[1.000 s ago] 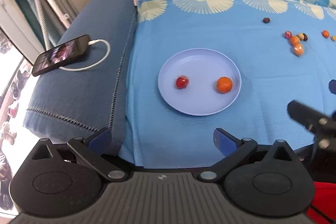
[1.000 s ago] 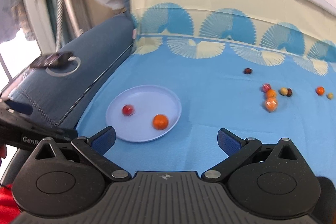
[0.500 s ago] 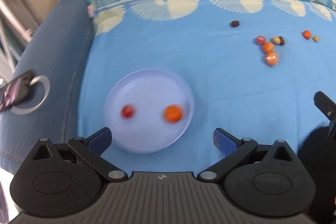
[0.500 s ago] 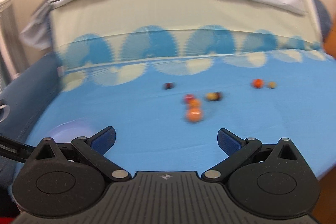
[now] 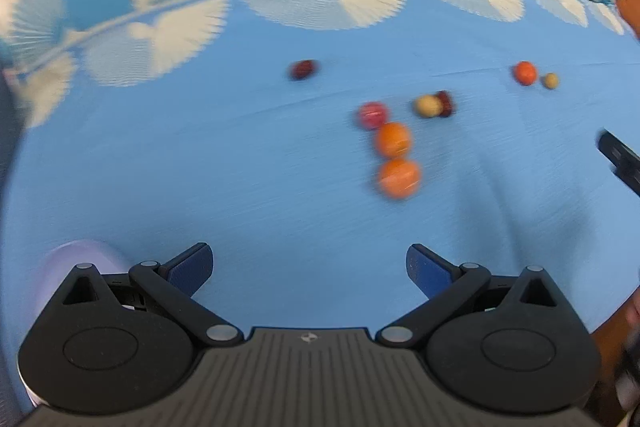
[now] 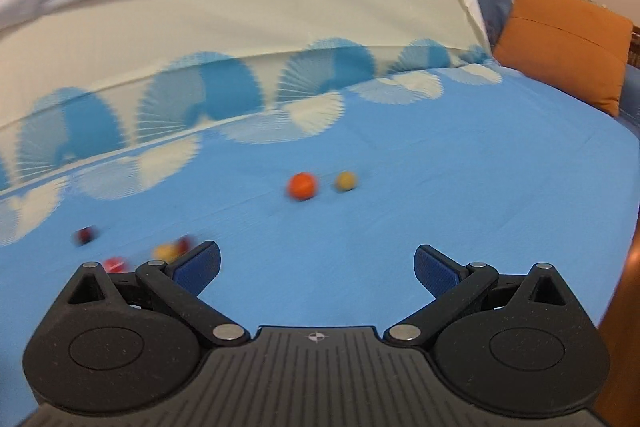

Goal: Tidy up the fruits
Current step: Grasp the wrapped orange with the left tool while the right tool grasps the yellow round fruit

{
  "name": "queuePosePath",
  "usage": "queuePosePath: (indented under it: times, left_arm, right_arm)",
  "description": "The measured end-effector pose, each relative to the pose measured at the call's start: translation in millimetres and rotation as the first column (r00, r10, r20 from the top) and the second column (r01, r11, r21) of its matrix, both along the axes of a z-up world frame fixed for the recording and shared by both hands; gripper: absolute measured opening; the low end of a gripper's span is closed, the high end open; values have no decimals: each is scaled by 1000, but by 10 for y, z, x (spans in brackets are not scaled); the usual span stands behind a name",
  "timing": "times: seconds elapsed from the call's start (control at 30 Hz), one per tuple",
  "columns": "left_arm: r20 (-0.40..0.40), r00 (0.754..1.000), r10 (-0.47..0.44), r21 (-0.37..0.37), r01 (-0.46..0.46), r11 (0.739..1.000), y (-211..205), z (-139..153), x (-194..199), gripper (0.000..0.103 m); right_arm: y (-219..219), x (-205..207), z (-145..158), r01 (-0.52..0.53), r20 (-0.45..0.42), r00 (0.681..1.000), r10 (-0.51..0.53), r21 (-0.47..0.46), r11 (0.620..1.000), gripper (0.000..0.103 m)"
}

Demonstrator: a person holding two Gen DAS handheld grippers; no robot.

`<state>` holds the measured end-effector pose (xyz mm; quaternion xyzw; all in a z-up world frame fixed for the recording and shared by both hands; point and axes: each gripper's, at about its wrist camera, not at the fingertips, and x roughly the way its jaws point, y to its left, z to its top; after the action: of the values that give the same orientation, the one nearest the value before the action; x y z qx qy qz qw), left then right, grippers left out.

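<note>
Both claws, left [image 5: 310, 265] and right [image 6: 317, 267], gape apart, holding nothing, above the blue sheet [image 5: 200, 167]. Loose fruit lies ahead: two oranges [image 5: 399, 177] touching, small berries [image 5: 373, 115] just beyond. Nudging one orange could roll both away.

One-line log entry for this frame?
phase: reaching | left tool: open, empty | right tool: open, empty | fruits: loose on sheet

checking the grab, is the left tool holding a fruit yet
No, the left tool is open with only blue sheet between its fingers; the oranges lie ahead of it.
</note>
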<state>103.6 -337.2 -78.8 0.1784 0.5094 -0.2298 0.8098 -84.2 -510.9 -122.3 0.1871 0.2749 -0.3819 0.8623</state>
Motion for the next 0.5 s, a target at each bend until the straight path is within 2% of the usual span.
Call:
queuePosePath:
  times: [0.1, 0.17, 0.27, 0.3, 0.43, 0.5]
  left_arm:
    - [12, 999, -41, -14, 41, 999, -330, -250, 113, 103]
    - [17, 997, -76, 3, 76, 997, -508, -437, 194, 103]
    - [-14, 996, -87, 62, 87, 994, -731, -747, 366, 103]
    - [-29, 996, -88, 58, 89, 994, -758, -802, 406, 103]
    - [-49, 994, -102, 51, 104, 993, -891, -983, 548, 103]
    - [-47, 993, -105, 66, 108, 992, -949, -1038, 593, 103]
  right_arm:
    - [-439, 277, -274, 39, -36, 999, -40, -49, 998, 102]
    - [-728, 522, -503, 44, -78, 996, -49, -58, 997, 102]
    - [-1108, 840, -861, 42, -122, 992, -44, -20, 999, 102]
    - [-1216, 945, -972, 39, -131, 991, -39, 0, 999, 102]
    - [-1448, 1259, -1235, 6, -148, 989, -5, 11, 1000, 102]
    - [-1499, 1348, -1289, -14, -123, 992, 11, -19, 1000, 102]
